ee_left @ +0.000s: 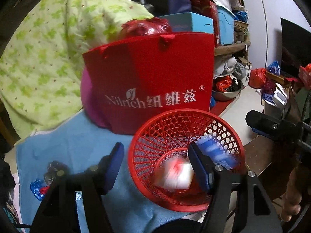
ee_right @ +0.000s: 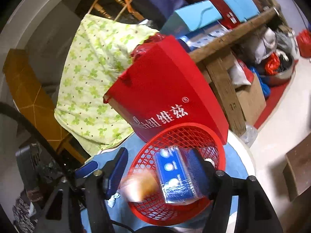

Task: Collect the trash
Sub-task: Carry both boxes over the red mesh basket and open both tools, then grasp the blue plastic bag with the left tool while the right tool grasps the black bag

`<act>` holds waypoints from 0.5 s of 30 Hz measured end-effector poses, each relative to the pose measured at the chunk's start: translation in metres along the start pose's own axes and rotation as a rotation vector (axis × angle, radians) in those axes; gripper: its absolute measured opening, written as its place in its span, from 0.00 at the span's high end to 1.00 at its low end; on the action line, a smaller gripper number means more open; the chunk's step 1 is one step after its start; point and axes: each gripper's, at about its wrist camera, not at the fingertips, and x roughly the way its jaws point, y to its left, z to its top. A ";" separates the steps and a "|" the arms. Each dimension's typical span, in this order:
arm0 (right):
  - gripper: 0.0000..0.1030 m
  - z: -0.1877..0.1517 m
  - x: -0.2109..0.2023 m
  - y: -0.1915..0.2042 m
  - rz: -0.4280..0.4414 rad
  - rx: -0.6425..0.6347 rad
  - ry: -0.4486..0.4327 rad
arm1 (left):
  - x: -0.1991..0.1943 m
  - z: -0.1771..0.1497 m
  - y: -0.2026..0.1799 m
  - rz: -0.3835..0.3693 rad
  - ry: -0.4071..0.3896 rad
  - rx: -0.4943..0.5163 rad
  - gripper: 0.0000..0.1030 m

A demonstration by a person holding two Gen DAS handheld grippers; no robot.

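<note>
A red mesh basket (ee_left: pixel 231 136) stands on a blue cloth (ee_left: pixel 77 143). Inside it lie a white crumpled wrapper (ee_left: pixel 175 172) and a blue packet (ee_left: pixel 215 149). My left gripper (ee_left: pixel 155 165) is open, its right finger inside the basket and its left finger outside the rim. In the right wrist view the basket (ee_right: pixel 194 134) holds the blue packet (ee_right: pixel 175 176) and a blurred pale wrapper (ee_right: pixel 140 186). My right gripper (ee_right: pixel 161 172) is open over the basket, straddling its left rim. Crumpled blue, red and dark wrappers (ee_left: pixel 44 182) lie on the cloth at the left.
A red paper bag (ee_left: pixel 151 81) stands right behind the basket, with a green floral quilt (ee_left: pixel 48 48) to its left. Boxes and a wooden shelf (ee_right: pixel 223 42) crowd the back. A small blue wrapper (ee_right: pixel 113 199) lies by my right gripper's left finger.
</note>
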 end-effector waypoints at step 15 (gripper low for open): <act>0.33 -0.034 0.016 0.116 0.178 -0.267 0.023 | -0.040 -0.108 0.120 0.132 0.092 -0.213 0.33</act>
